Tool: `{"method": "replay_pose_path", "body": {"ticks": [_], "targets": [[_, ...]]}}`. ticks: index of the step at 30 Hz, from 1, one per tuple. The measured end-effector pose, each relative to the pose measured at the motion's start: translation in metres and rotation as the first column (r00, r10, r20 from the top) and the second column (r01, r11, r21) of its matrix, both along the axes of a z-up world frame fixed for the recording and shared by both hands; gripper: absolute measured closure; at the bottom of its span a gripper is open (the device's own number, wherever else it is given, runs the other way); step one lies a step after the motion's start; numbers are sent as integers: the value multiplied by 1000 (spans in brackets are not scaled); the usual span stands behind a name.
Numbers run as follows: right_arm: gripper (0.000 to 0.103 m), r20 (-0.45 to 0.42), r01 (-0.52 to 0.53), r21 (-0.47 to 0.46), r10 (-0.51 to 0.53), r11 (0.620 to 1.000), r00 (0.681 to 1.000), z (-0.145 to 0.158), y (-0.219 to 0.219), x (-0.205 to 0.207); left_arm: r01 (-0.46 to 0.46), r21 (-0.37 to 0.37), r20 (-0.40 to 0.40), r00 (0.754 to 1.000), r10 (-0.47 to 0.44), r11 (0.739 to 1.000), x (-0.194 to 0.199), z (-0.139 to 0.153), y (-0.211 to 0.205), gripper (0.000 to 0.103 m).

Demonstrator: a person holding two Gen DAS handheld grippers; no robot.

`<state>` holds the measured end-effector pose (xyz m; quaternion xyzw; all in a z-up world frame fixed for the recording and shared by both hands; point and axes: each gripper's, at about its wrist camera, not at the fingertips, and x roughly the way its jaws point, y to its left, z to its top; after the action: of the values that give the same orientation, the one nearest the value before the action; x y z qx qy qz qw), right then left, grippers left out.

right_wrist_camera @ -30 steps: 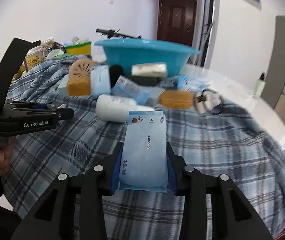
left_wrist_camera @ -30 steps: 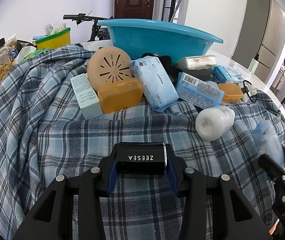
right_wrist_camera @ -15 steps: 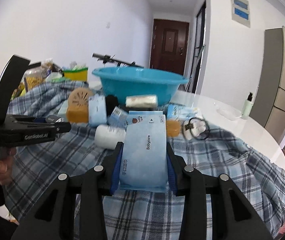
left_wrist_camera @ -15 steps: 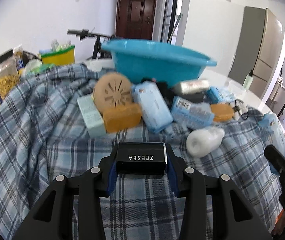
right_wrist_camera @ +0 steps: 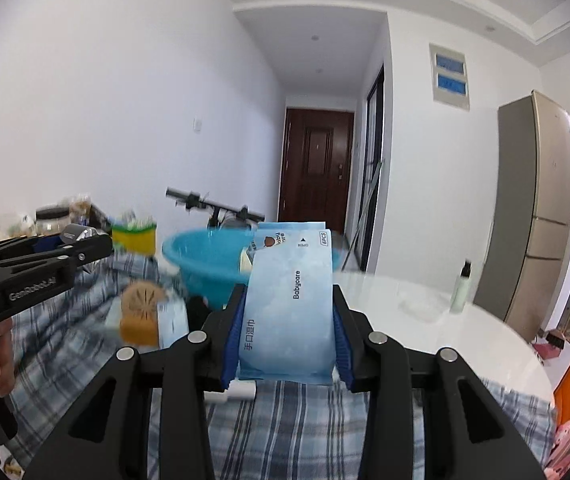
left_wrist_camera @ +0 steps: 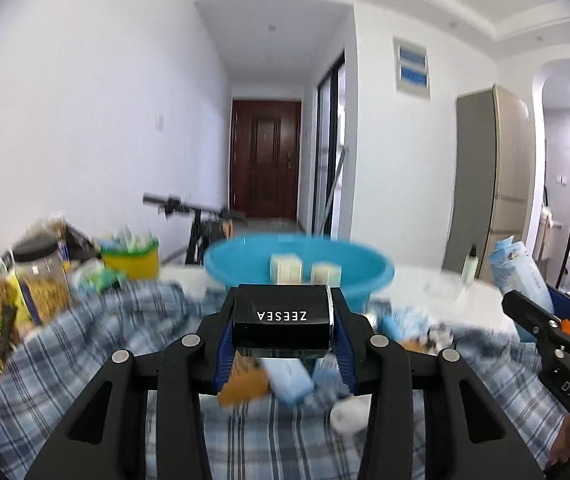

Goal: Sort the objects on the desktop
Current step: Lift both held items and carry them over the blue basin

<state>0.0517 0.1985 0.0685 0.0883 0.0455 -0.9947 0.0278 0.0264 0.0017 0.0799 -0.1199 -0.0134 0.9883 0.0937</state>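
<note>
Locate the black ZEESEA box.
The ZEESEA box is clamped in the left tool, centre of the left wrist view, held above the plaid cloth in front of the blue basin.

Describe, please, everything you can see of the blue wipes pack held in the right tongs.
The wipes pack is a soft, pale-blue plastic pouch, roughly rectangular, printed "Babycare" with Chinese characters, a small brown figure and an "OPEN" arrow near its far end. It lies flat along the right tongs, clamped on both long sides by the blue pads, its far end jutting past the tips. It is held above the plaid cloth, touching nothing else.
</note>
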Motion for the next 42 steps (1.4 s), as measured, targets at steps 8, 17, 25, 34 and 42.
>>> {"method": "replay_pose_path", "body": {"ticks": [8,17,25,34,42], "targets": [[66,-85,-3,-24,1,1000,996,35,-5,10,-17,25,-107,994,20,1000,31,37,-5,59],[66,-66,-41,-20,40,999,997,46,-12,-3,-14,22,-130,991,16,1000,28,50,-6,59],[66,-59,-51,-8,50,999,997,50,-12,-44,-33,13,-136,990,34,999,-24,50,-4,59],[66,-64,-35,5,35,999,997,71,-13,-112,-32,10,-121,992,33,999,-104,54,10,59],[66,-56,-20,-23,19,1000,998,83,-8,-170,-17,10,-106,994,18,1000,-172,64,26,59]]}}
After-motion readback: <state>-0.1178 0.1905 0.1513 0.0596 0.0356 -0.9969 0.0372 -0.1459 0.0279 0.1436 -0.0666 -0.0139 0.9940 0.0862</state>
